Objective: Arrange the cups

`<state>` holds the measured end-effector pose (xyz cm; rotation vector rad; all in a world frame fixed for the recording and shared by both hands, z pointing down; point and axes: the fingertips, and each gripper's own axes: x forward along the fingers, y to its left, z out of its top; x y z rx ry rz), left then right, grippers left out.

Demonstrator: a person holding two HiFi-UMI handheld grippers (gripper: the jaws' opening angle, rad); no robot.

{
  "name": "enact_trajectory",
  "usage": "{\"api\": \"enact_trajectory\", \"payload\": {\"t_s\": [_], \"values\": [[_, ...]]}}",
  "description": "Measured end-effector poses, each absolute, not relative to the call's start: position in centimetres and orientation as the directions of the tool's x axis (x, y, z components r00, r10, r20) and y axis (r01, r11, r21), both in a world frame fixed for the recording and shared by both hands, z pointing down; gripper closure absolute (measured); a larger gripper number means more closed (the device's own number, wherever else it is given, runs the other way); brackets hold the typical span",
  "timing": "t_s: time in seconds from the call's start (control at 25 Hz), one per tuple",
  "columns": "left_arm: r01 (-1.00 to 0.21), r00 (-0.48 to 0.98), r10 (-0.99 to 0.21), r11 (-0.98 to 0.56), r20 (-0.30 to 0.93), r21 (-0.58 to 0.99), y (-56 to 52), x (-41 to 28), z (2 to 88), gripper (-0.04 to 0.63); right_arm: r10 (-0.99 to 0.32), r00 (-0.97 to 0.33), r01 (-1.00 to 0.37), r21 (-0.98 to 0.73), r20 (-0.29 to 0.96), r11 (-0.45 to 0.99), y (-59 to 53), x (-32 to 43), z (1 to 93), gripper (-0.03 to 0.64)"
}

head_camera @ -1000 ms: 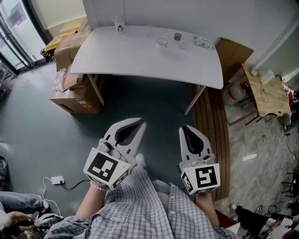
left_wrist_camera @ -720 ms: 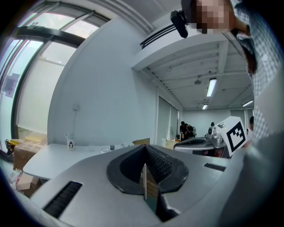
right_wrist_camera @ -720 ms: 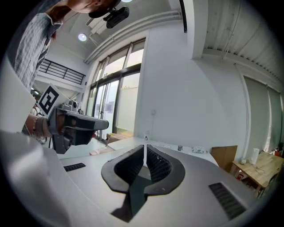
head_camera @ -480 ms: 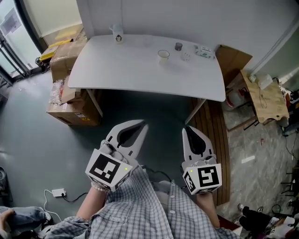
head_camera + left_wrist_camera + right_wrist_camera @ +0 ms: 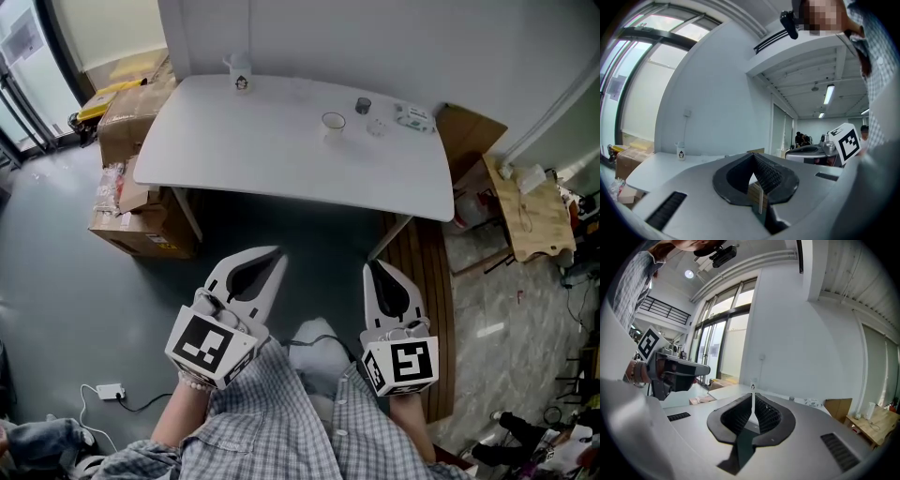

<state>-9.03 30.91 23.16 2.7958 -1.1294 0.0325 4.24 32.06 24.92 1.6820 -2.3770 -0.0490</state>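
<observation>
**Short of the table (image 5: pixel 234 150), both grippers closed and empty**

Over the last second the table has slid lower and nearer in the head view, so the person has been walking up to it. The left gripper (image 5: pixel 272 261) and right gripper (image 5: pixel 375 270) keep their jaws pressed together on nothing. The cups stand untouched at 12 to 1 o'clock: a paper cup (image 5: pixel 333 122), a dark cup (image 5: pixel 362 105) and a clear cup (image 5: pixel 377 126). A marked cup (image 5: pixel 241 82) stands apart at 11. Arranging has likely not begun.
</observation>
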Motion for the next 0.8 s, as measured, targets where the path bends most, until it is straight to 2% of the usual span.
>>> {"api": "enact_trajectory", "payload": {"t_s": [0.4, 0.8], "values": [[-0.734, 0.678, -0.73, -0.671, 0.08, 0.104, 26.6, -9.0, 23.6, 0.586, -0.922, -0.351, -0.917, 0.138, 0.165, 0.374, 26.9, 5.0, 25.5, 0.588], [-0.763, 0.646, -0.756, -0.639, 0.102, 0.098, 18.0, -5.3, 24.1, 0.586, -0.894, -0.409, -0.892, 0.125, 0.185, 0.434, 18.4, 7.7, 26.5, 0.587]]}}
